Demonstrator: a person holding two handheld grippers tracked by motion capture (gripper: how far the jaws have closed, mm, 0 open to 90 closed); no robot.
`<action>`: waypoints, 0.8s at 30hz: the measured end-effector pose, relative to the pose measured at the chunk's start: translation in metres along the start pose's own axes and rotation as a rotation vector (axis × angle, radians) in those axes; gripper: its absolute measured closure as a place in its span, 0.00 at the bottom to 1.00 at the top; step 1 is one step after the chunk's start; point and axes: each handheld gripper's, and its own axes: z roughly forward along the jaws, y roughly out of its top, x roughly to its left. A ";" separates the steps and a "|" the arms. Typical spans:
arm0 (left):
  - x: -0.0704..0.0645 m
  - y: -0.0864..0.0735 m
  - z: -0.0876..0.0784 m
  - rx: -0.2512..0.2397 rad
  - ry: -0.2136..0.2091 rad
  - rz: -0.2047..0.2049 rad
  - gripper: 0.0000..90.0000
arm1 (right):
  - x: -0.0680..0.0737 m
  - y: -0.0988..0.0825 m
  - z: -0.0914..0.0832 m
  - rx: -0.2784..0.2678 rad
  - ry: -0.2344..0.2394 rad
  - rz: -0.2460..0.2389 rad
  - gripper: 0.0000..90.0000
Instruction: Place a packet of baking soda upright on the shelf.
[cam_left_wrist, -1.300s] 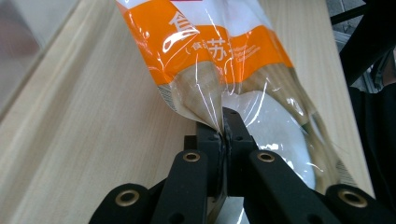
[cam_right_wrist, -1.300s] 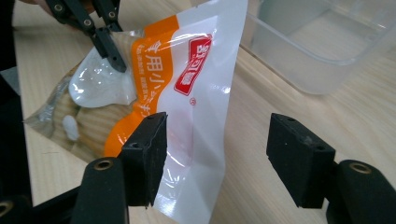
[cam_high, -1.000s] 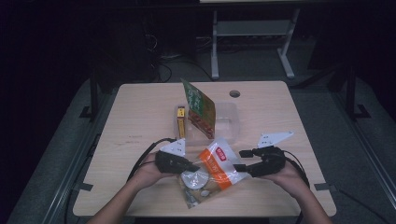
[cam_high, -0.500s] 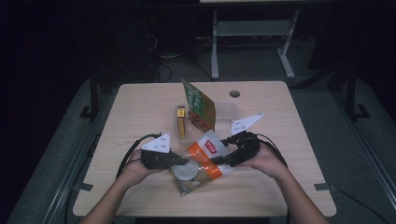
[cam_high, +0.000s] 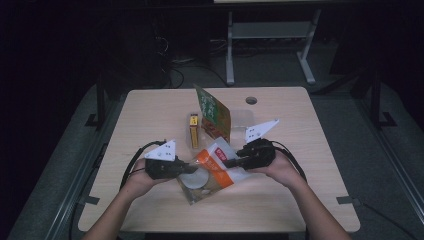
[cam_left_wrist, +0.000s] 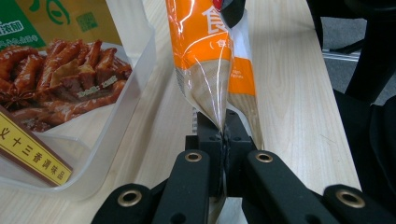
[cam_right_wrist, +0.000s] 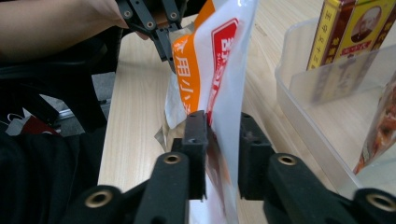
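You've got the orange-and-white plastic snack pouch (cam_high: 212, 170) held up between both grippers just over the near middle of the light wooden table (cam_high: 310, 130). Left gripper (cam_left_wrist: 223, 135): jaws fully shut, pinching the clear sealed edge of the pouch. Right gripper (cam_right_wrist: 223, 140): jaws have just been closing, with the white end of the pouch between them; a small gap still shows on one side, so I can't tell if the pads are pressing yet.

Step in hand, my read: getting a two-ended grip on the pouch, probably to tear it open or carry it. Next move calls for the right jaws to seat firmly before you pull; the film is slick and thin, so a half grip may slip. Keep the left pinch as it is.

Containers: the clear plastic tub (cam_right_wrist: 299, 88) sits just behind the pouch. In it stand the green-and-orange food bag printed with braised meat (cam_left_wrist: 60, 70) and the yellow-and-red slim carton (cam_right_wrist: 355, 28), both leaning upright. Whether anything else is in it, can't tell.
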 end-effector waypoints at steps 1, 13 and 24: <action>0.000 0.000 0.000 0.000 -0.001 -0.002 0.99 | 0.000 0.000 0.001 0.001 0.003 -0.003 0.90; -0.002 0.001 0.002 -0.007 0.003 0.010 0.97 | 0.009 0.001 -0.004 -0.005 0.032 -0.046 1.00; 0.001 -0.003 0.000 -0.031 0.083 -0.035 0.51 | 0.018 0.007 -0.027 -0.042 0.051 -0.063 1.00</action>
